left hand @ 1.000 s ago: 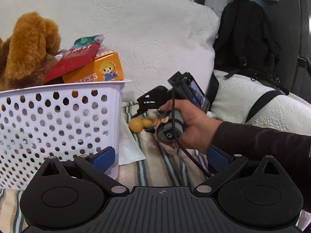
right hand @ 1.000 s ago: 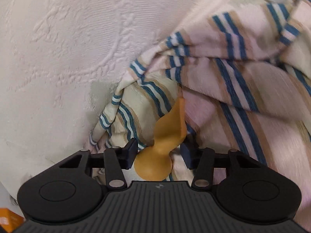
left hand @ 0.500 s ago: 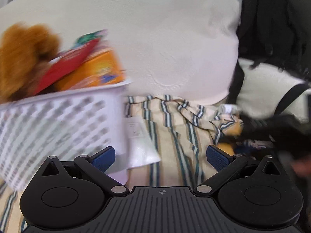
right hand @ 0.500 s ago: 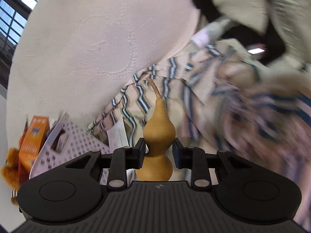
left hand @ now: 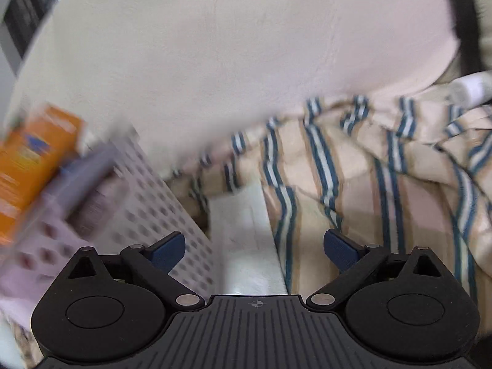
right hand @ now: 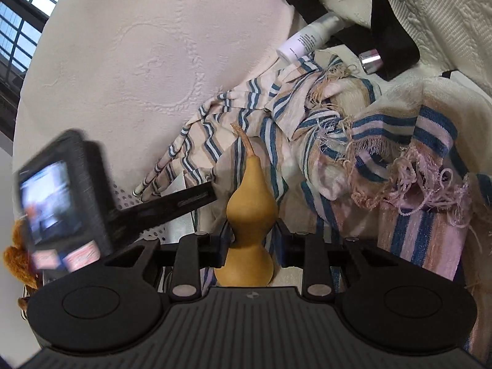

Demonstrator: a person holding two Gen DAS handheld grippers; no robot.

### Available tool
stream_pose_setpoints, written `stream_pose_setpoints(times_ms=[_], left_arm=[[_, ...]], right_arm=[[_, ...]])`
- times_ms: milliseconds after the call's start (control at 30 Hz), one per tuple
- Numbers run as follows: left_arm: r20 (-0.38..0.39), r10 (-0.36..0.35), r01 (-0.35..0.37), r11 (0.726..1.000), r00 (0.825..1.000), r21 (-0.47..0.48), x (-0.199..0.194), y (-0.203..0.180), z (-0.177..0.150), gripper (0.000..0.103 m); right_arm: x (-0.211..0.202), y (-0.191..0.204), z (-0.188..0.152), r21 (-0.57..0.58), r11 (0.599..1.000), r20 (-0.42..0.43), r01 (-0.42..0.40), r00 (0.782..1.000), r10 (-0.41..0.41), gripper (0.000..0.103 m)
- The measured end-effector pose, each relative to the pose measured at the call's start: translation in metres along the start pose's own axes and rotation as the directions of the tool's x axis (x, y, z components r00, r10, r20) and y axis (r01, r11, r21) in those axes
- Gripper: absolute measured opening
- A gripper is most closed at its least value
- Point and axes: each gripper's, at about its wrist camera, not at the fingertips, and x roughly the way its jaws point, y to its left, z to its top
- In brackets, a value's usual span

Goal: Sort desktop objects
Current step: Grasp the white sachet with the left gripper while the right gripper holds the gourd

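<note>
My right gripper (right hand: 249,243) is shut on a small tan gourd (right hand: 250,212), pinched at its waist, stem pointing away, lifted above the striped cloth (right hand: 338,141). My left gripper (left hand: 254,247) is open and empty, low over a white packet (left hand: 246,233) lying beside the perforated white basket (left hand: 160,196). An orange box (left hand: 33,160) sticks out of the basket, blurred by motion. The left gripper's body and screen show in the right wrist view (right hand: 58,196), close to the left of the gourd.
A large white pillow (left hand: 246,61) stands behind the cloth. A white bottle (right hand: 310,38) and a silver cap (right hand: 370,58) lie at the cloth's far edge by black bag straps (right hand: 390,30). A brown plush toy (right hand: 15,258) peeks in at the left.
My right gripper has lifted the gourd off the cloth and turned it stem-forward. My left gripper has swung right and down toward the white packet, staying open.
</note>
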Motion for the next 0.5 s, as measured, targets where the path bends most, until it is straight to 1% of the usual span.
stream_pose_setpoints(times_ms=[33,100,133,200,267,300,367,400,467,500], left_arm=[[-0.033,-0.038,0.037,0.999,0.999,-0.026,0.008,0.002,0.001,0.098],[-0.096,-0.1,0.091,0.992,0.99,-0.092,0.024,0.006,0.004,0.092],[-0.098,-0.127,0.114,0.985,0.987,-0.13,0.029,0.01,0.004,0.09],[-0.092,-0.151,0.134,0.976,0.984,-0.17,0.034,0.013,0.008,0.088],[-0.086,-0.166,0.147,0.969,0.982,-0.198,0.037,0.016,0.011,0.086],[-0.08,-0.171,0.151,0.967,0.982,-0.204,0.038,0.018,0.013,0.082],[-0.076,-0.174,0.154,0.963,0.982,-0.222,0.039,0.023,0.016,0.082],[-0.08,-0.177,0.155,0.962,0.981,-0.223,0.038,0.023,0.017,0.08],[-0.094,-0.147,0.126,0.971,0.985,-0.204,0.03,0.016,0.019,0.081],[-0.098,-0.126,0.106,0.977,0.987,-0.184,0.025,0.012,0.017,0.085]], right_arm=[[0.001,0.0,0.001,0.002,1.0,0.0,-0.002,1.0,0.002,0.033],[0.004,-0.001,0.002,0.009,1.0,-0.004,-0.003,1.0,0.003,0.033],[0.005,-0.002,0.002,0.014,1.0,-0.009,-0.006,1.0,0.006,0.033],[0.007,-0.003,0.001,0.018,1.0,-0.013,-0.007,1.0,0.007,0.033],[0.006,-0.003,0.002,0.02,1.0,-0.013,-0.009,1.0,0.009,0.033],[0.006,-0.003,0.002,0.02,1.0,-0.013,-0.01,1.0,0.01,0.033],[0.005,-0.003,0.001,0.021,1.0,-0.017,-0.012,1.0,0.012,0.033],[0.006,-0.003,0.001,0.023,1.0,-0.021,-0.015,1.0,0.015,0.034],[0.006,-0.003,0.001,0.025,1.0,-0.024,-0.019,1.0,0.019,0.034],[0.006,-0.002,0.001,0.026,0.999,-0.026,-0.021,0.999,0.021,0.034]])
